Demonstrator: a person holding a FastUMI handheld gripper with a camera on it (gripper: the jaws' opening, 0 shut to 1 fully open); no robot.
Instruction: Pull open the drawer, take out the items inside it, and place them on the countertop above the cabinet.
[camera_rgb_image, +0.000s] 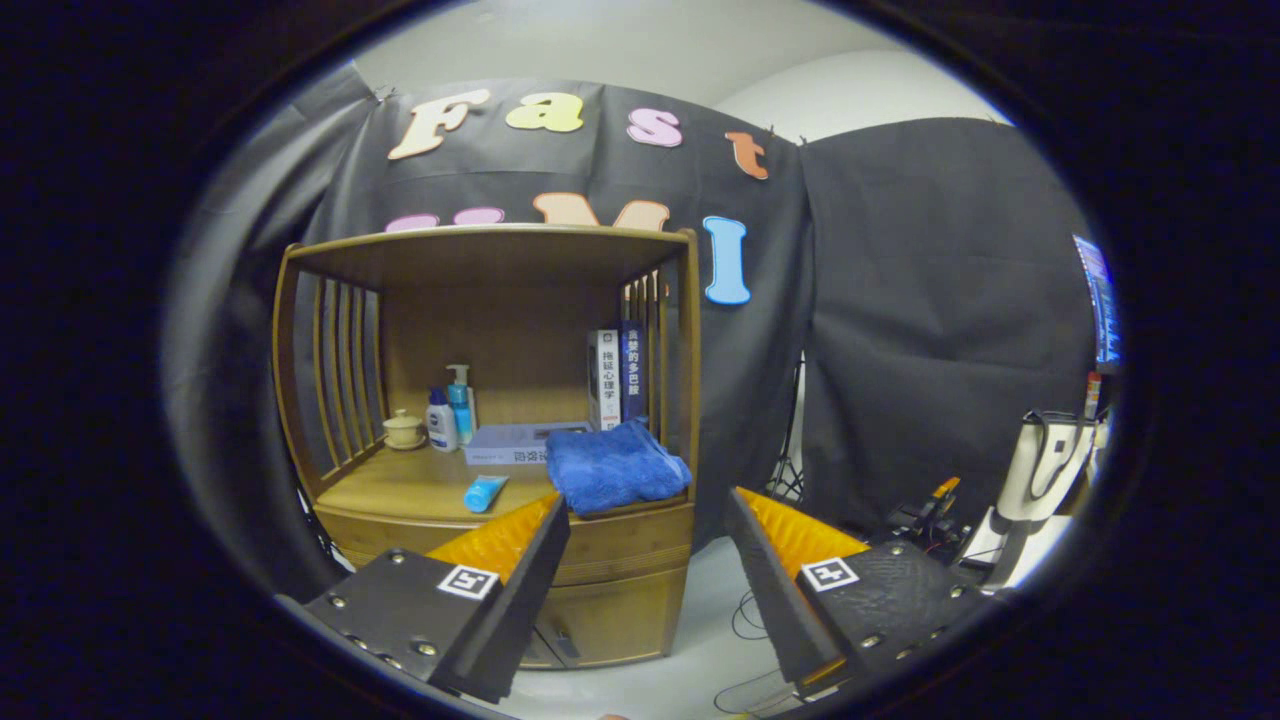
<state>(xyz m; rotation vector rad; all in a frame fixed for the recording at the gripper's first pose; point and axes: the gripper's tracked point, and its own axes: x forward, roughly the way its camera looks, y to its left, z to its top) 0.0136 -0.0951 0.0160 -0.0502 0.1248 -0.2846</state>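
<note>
Hand-held gripper (648, 535) spread wide before closed drawer (610, 560); stiff wooden front, probably best gripped at its low handle (566, 645).

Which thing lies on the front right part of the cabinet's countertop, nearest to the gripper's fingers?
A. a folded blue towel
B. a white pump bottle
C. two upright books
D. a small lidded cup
A: the folded blue towel lies at the countertop's front right edge, just beyond the open gripper, while the bottles, cup and books stand further back.
</note>
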